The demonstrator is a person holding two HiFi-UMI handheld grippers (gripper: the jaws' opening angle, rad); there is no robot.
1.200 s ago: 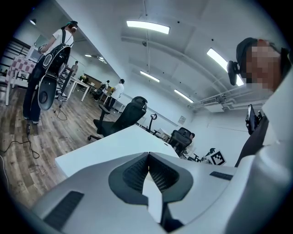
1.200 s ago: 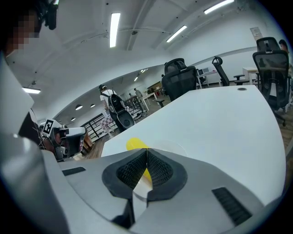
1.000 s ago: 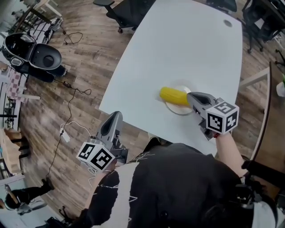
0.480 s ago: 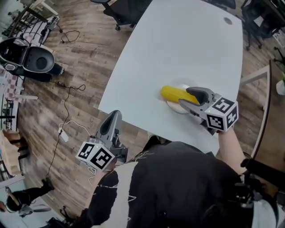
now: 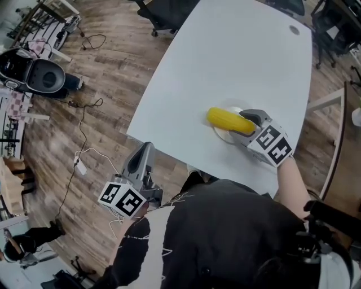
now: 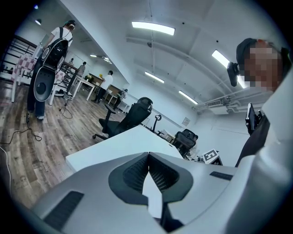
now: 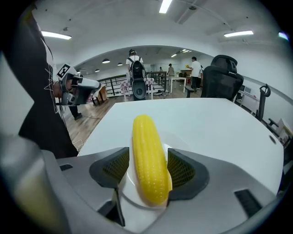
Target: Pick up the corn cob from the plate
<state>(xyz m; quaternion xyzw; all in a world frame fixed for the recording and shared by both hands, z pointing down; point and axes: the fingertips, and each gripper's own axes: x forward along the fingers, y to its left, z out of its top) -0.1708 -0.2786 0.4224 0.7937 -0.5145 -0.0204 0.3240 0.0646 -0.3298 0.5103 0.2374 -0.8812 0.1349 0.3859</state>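
A yellow corn cob (image 5: pixel 230 121) lies across a small white plate (image 5: pixel 225 138) near the front edge of the white table (image 5: pixel 237 62). My right gripper (image 5: pixel 245 125) reaches over the plate from the right. Its jaws are opening, with the near end of the cob (image 7: pixel 147 160) between the pads (image 7: pixel 116 169). A gap shows beside the left pad, and the cob rests on the plate (image 7: pixel 132 199). My left gripper (image 5: pixel 144 152) hangs off the table's front left edge, shut and empty (image 6: pixel 147 157).
Office chairs (image 5: pixel 163 14) stand beyond the table's far side. A black round appliance (image 5: pixel 42 73) and loose cables (image 5: pixel 84 163) lie on the wooden floor at the left. The plate sits close to the table's front edge. People stand far off in both gripper views.
My right gripper was shut beside the cob's right end. It has rolled, sunk a little and spread its jaws around that end. The left gripper has stayed put.
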